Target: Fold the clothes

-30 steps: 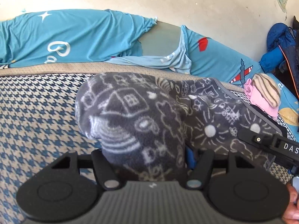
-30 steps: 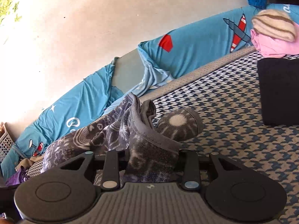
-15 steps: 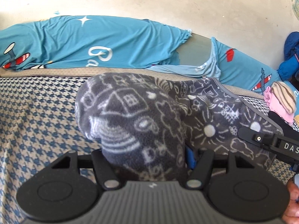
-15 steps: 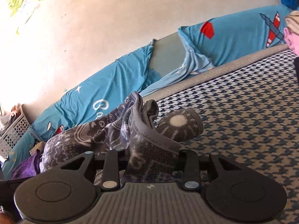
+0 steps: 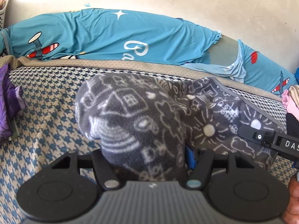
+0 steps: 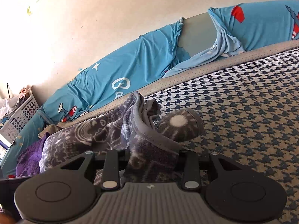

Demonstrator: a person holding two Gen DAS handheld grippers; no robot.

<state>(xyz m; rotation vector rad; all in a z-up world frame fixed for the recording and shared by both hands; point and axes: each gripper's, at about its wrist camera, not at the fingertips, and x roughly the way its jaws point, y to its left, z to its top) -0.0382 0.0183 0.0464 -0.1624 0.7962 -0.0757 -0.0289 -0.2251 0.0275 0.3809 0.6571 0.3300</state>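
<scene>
A grey fleece garment [image 5: 142,115] with white doodle print bunches between the fingers of my left gripper [image 5: 149,155], which is shut on it. The cloth hides the fingertips. The same garment stretches to the right, where the black body of my right gripper [image 5: 269,140] holds its other end. In the right wrist view the grey fleece garment [image 6: 149,141] folds over at its grey hem band, and my right gripper [image 6: 151,160] is shut on that bunch. The cloth hangs just above the houndstooth bed cover [image 5: 48,123].
Blue airplane-print pillows [image 5: 115,35] line the wall behind the bed. A purple garment [image 5: 9,104] lies at the left edge of the bed. A pink and striped pile [image 5: 291,100] sits at the right. A white laundry basket [image 6: 20,115] stands beyond the bed's left end.
Both grippers have carried the fleece garment leftward along the bed. The black folded item and the pink pile have left the right wrist view; the purple garment and basket have come in.
</scene>
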